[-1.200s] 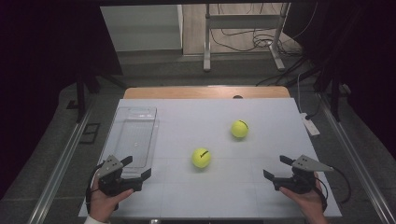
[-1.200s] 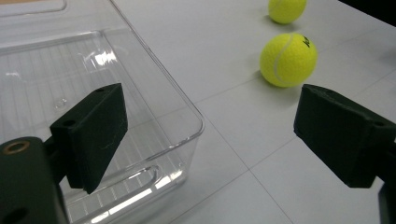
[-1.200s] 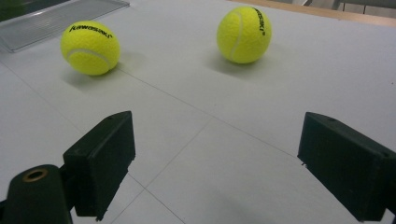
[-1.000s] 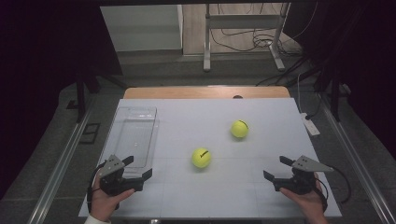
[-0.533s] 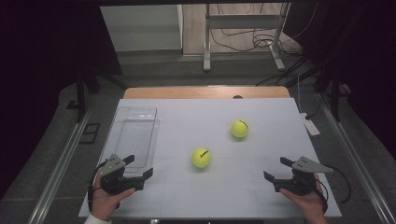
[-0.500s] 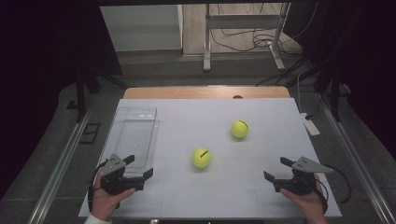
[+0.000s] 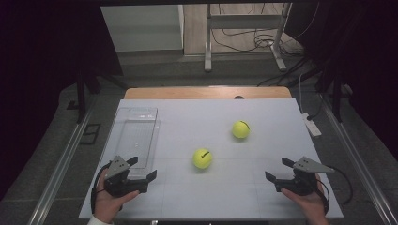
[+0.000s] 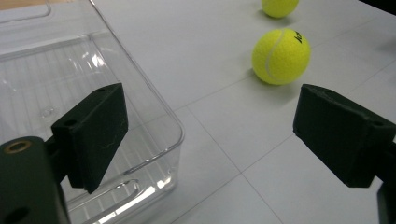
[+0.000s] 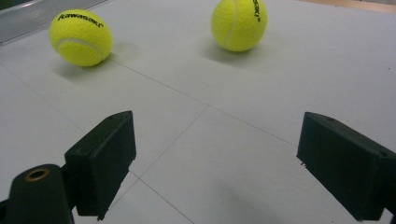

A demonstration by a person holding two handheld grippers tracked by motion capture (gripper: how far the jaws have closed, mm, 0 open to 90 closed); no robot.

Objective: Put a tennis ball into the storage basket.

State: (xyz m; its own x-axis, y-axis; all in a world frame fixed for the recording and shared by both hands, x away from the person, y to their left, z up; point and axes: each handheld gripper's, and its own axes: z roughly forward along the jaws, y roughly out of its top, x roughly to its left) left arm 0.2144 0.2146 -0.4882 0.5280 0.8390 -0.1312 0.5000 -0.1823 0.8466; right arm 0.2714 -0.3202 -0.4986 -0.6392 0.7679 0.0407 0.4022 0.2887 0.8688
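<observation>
- Near the middle of the white table [image 7: 281, 122] lie two yellow tennis balls, both resting on the bare surface and well apart from each other
- The nearer ball [image 7: 202, 158] sits closer to your side, between your two grippers but farther up the table than either; it carries black lettering on top
- The farther ball [image 7: 241, 129] lies beyond it and off to the right, also free of any contact
- In the left gripper view the nearer ball [image 8: 281, 56] shows ahead and to the right of the jaws, with the farther ball [image 8: 279, 7] at the top edge behind it
- In the right gripper view both balls sit ahead at the top, one at the left [image 9: 80, 37] and one nearer the centre [image 9: 239, 23], each with black print
- Your left gripper [image 7: 141, 169] stands with its jaws spread wide and nothing between them; it rests low at the near left of the table, in your left hand [image 7: 110, 199]
- Just beside that gripper is the clear plastic bin [image 7: 136, 136], and one jaw shows in front of its near corner in the left gripper view
- Your right gripper [image 7: 279, 169] is likewise wide open with only bare table between its jaws, held at the near right in your right hand [image 7: 307, 201]
- Beyond the far edge of the table you see a metal stand [image 7: 244, 35] and loose cables on the floor
</observation>
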